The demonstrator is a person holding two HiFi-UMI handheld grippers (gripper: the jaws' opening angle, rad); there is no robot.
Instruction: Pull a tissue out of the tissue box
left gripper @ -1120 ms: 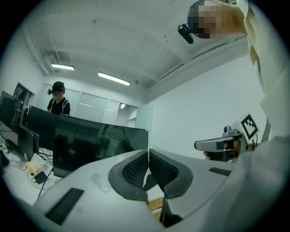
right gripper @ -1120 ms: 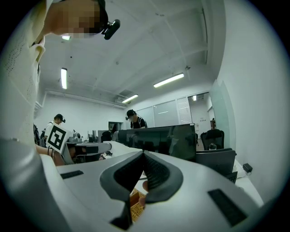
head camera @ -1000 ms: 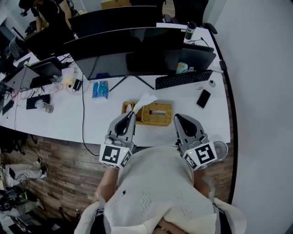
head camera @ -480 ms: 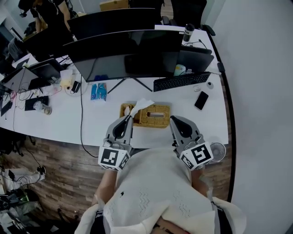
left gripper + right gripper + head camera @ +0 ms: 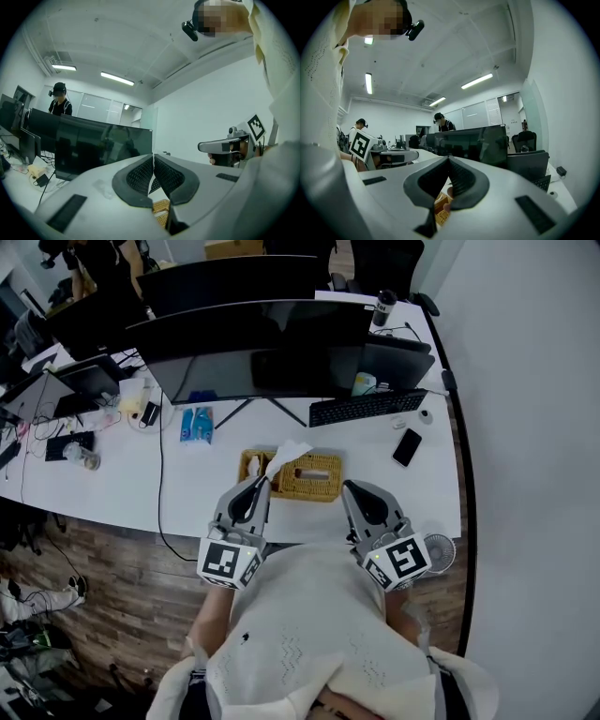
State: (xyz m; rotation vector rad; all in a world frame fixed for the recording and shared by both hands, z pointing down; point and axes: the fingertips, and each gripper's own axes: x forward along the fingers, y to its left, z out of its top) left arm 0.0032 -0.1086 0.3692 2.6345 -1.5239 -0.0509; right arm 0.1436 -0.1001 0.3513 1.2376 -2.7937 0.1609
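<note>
Wicker, straw-yellow and oblong, the tissue box sits near the front edge of the white desk, its long axis running 9 to 3 o'clock across the head view. From its left half a white sheet of tissue rises and slants, upper corner toward 1 o'clock and lower end toward 7 o'clock. That lower end points straight at the grey two-jaw left gripper.

So the tissue lies just off the left fingertips at about 1 o'clock, touching or nearly touching them. The grey right gripper stands by the box's right end, with the sheet away at 10 o'clock across the box top. The left hand is plainly the nearer one for the pull.

In the left gripper view the ribbed black pads meet at their tips, with a narrow gap lower down through which the wicker shows. A pale sliver sits along the closing line; whether it is a caught edge of tissue I cannot tell. The right gripper's pads are likewise pressed together at the tips, with nothing seen held and a bit of the box visible beneath.

I judge the pull should run along the tissue's slant, up and back toward 7 o'clock, while the right gripper is placed to steady the box.

Farther off at 12 to 1 o'clock lie a black keyboard and a black phone, well apart from the work.
</note>
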